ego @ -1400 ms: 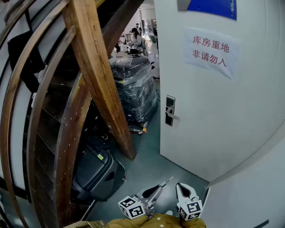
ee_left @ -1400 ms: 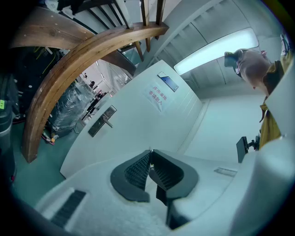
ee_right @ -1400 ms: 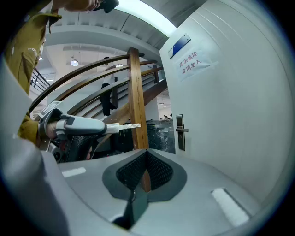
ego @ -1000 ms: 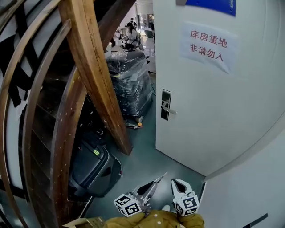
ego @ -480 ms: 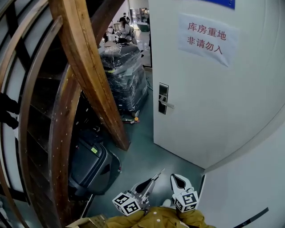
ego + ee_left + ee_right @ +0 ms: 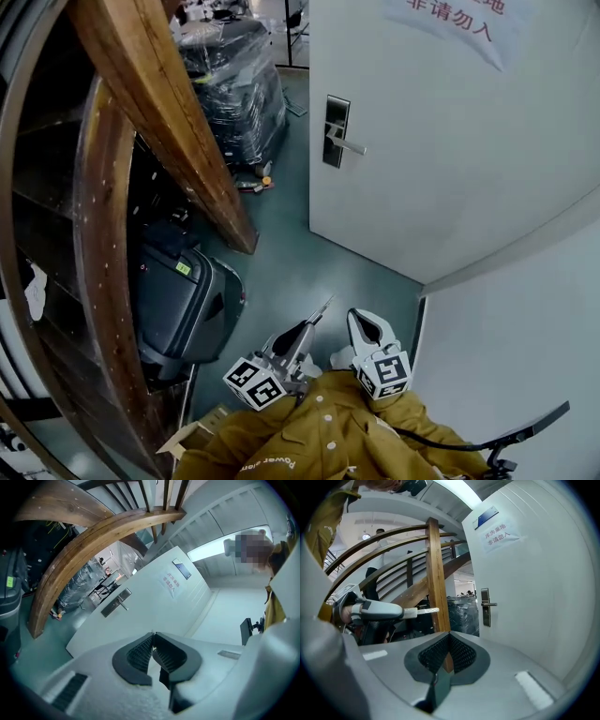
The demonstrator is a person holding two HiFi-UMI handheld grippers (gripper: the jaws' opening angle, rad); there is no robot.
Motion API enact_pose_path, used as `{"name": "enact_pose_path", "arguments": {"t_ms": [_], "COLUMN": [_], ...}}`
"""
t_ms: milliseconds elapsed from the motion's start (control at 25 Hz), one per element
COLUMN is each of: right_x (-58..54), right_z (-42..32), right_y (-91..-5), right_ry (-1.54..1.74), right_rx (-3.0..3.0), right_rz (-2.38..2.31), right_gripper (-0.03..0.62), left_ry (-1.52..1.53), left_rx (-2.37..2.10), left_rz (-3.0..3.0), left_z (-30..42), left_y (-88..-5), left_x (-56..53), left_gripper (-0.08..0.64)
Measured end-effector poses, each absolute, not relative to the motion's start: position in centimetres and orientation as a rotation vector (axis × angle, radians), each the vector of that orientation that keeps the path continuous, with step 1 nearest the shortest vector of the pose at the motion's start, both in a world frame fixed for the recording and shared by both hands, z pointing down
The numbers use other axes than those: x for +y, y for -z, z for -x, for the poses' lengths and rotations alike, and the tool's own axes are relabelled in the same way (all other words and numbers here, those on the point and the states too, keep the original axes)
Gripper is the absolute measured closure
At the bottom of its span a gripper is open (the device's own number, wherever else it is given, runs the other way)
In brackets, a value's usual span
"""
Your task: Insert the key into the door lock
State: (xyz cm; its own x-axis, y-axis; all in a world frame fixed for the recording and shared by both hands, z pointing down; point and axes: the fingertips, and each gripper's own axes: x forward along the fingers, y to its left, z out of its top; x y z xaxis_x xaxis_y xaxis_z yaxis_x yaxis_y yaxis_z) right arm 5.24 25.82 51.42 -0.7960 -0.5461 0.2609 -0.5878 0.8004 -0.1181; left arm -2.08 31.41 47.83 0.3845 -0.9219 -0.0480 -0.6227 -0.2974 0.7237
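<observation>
Now the person has stepped closer: the door lock point(image 6: 336, 131) shows larger and nearer ahead of the left gripper point(image 6: 302, 333) than a second ago, though still well apart from it. That gripper is clamped on the key point(image 6: 320, 309), blade pointing forward toward the door point(image 6: 450, 159). Just beside it, the right gripper point(image 6: 369, 323) has its jaws pressed together on nothing. The approach seems underway; lifting and aligning the blade remains.

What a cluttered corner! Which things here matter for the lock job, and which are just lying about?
For the job: key in the left tongs; door; lock plate with its handle.
Lying about: plastic-wrapped pallet; black case; wooden stair beam; paper notice on the door.
</observation>
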Motion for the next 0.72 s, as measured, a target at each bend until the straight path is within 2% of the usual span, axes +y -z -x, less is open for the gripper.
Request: {"name": "enact_pose_path", "arguments": {"t_ms": [320, 720], "right_x": [20.7, 4.1], "right_z": [-3.0, -1.9], "right_y": [-51.5, -50.4], "right_ry": [-0.297, -0.290], "right_rx": [-2.758, -2.811], "right_rz": [-0.919, -0.880], "right_gripper": [0.586, 0.586], "left_ry": [0.593, 0.602], "left_rx": [-1.299, -1.347], "left_rz": [-2.011, -1.949], "left_z": [4.5, 5.7], "left_y": [-48.5, -48.6], "left_x": [26.1, 10.2], "left_gripper": [0.535, 0.535]}}
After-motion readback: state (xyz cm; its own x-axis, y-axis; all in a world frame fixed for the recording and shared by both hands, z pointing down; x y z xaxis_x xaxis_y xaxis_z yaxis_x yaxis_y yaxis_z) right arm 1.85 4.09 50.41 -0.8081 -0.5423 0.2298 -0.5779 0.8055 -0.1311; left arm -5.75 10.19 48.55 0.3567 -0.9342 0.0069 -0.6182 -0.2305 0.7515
